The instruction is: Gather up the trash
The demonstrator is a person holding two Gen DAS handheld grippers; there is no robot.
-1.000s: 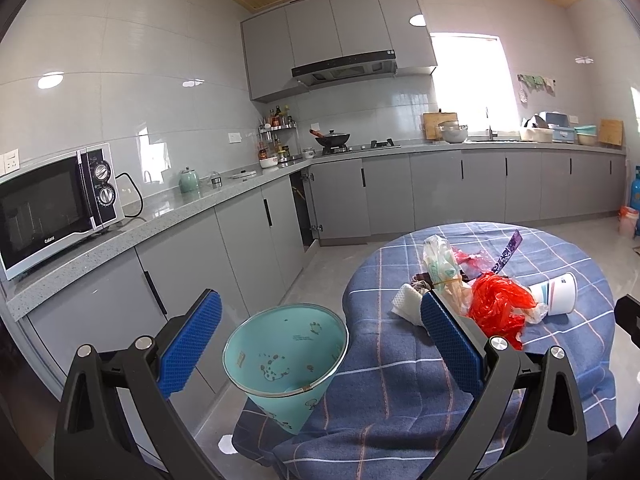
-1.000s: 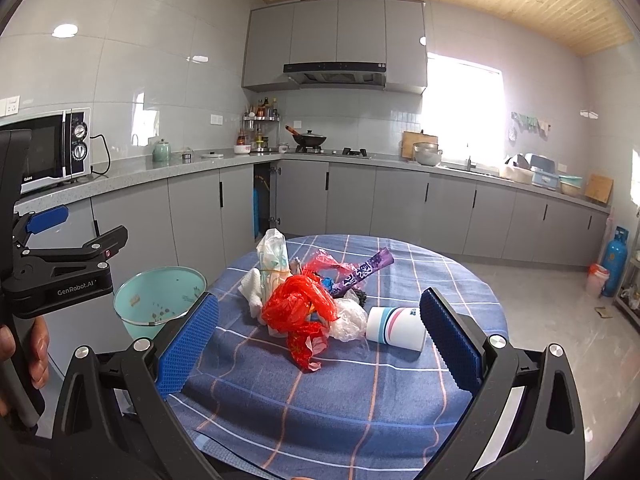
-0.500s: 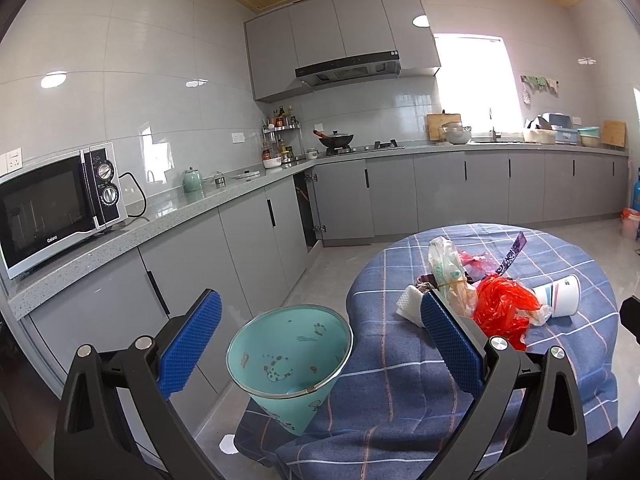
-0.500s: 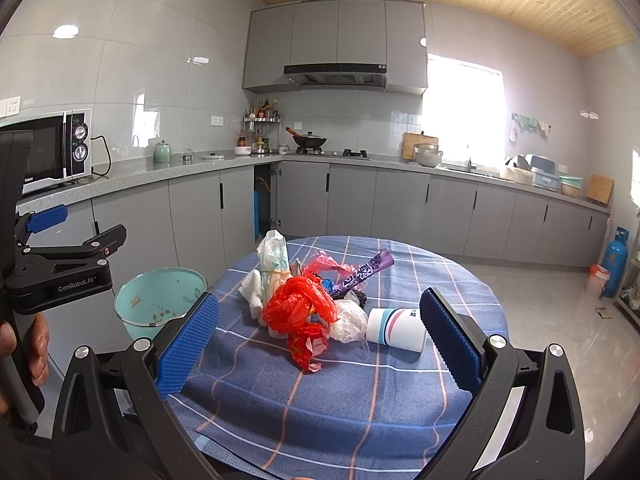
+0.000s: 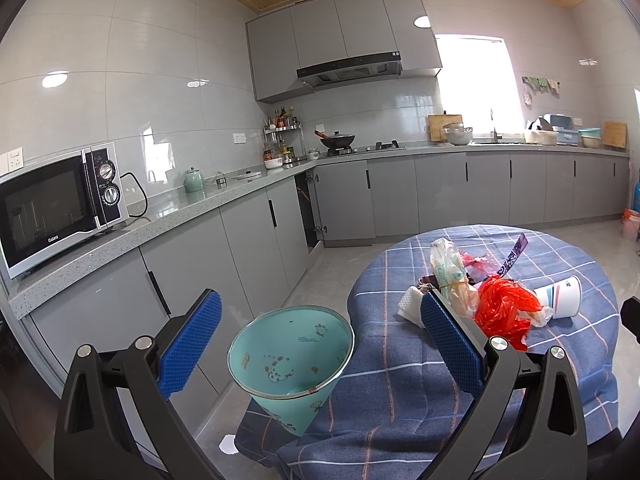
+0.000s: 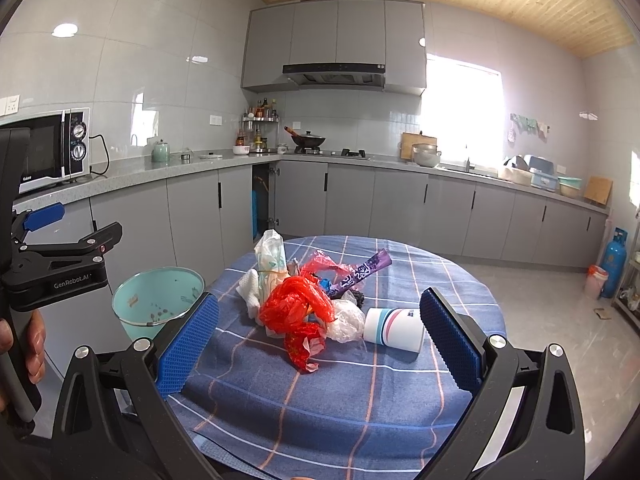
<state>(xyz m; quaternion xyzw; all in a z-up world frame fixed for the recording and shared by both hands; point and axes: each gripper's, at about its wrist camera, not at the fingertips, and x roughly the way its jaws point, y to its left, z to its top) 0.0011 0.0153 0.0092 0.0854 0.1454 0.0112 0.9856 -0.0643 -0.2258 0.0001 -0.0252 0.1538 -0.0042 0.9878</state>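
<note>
A pile of trash lies on the round table with the blue checked cloth [image 6: 360,392]: a red plastic bag [image 6: 298,306], a clear bag [image 6: 272,260], a purple wrapper [image 6: 362,274], white tissue [image 6: 248,290] and a paper cup [image 6: 394,330] on its side. A teal waste bin [image 5: 290,354] stands on the floor by the table's left edge, also in the right wrist view [image 6: 156,300]. My left gripper [image 5: 320,344] is open above the bin, holding nothing. My right gripper [image 6: 318,344] is open, short of the pile. The red plastic bag [image 5: 504,312] and paper cup [image 5: 560,296] also show in the left wrist view.
Grey cabinets and a counter run along the left and back walls, with a microwave [image 5: 56,204] at the left. A blue gas cylinder [image 6: 614,262] stands on the floor at far right. A hand [image 6: 24,340] holds the left gripper's handle.
The left gripper has drifted slightly, so the bin and table sit a little further right in its view. The right view is almost unchanged. Both stay open.
</note>
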